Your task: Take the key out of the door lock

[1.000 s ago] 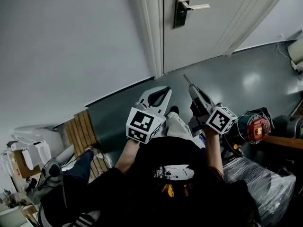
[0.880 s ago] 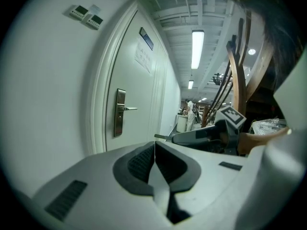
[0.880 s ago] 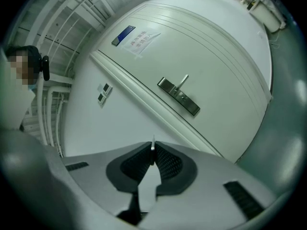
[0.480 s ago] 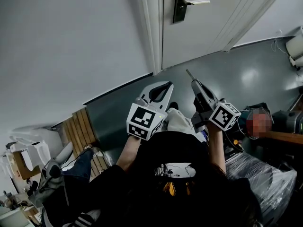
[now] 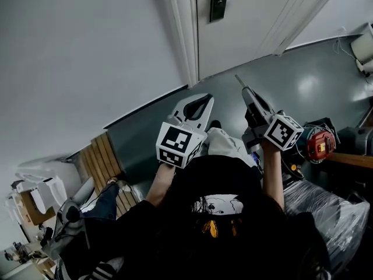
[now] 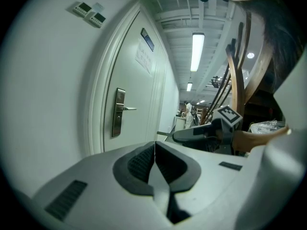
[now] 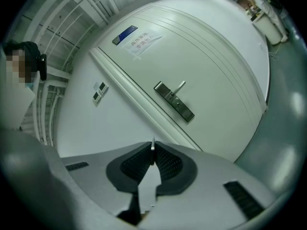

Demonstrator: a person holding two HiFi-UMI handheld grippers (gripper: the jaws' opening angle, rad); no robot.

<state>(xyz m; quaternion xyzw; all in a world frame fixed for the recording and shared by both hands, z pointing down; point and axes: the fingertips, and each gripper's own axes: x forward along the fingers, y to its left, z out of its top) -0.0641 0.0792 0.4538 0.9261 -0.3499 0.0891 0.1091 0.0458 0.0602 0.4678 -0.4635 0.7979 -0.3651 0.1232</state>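
White notice (image 7: 145,44) on door (image 7: 211,66), unreadable

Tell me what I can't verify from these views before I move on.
Head view: top edge cuts the dark metal lock plate; keyhole too small in both gripper views.
Right gripper view: ribbed pads of the right gripper hide most of the thin silver sliver they pinch; key or not, unclear.
Same view: print on the white paper notice on the door too small to read.

The lock plate (image 5: 217,7) is cut off at the top edge — keyhole too small to tell.
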